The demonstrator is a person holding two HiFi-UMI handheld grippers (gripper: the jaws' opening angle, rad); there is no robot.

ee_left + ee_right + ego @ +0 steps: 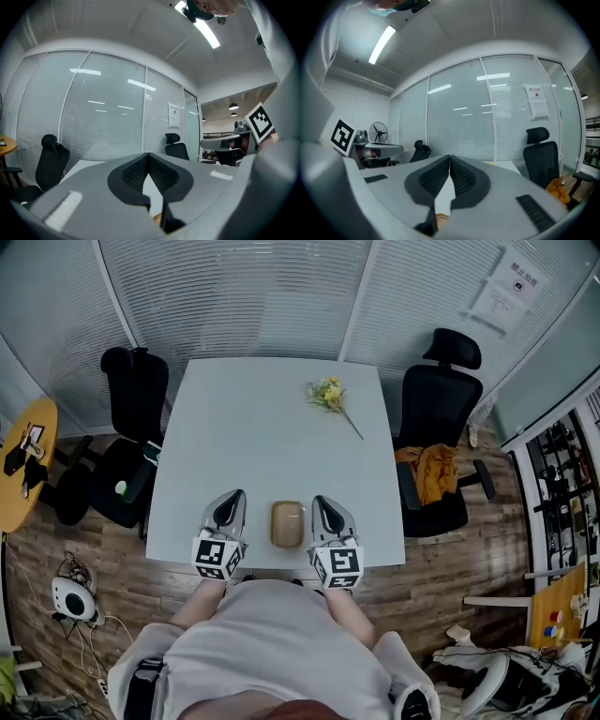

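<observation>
A tan rounded box (288,524) lies near the front edge of the white table (262,437), between my two grippers. My left gripper (229,503) rests on the table just left of the box, its jaws shut with nothing between them. To the box's right sits my right gripper (324,507), likewise shut and empty. In the left gripper view the closed tips (148,154) meet in front of the glass wall. The right gripper view shows its tips (449,157) pressed together too. A small yellow flower sprig (330,397) lies at the far right of the table.
Black office chairs stand left (131,427) and right (441,427) of the table; the right one has an orange cloth (433,468) on its seat. Glass walls with blinds run behind. A round wooden table (23,460) is at far left, and cables and devices lie on the floor.
</observation>
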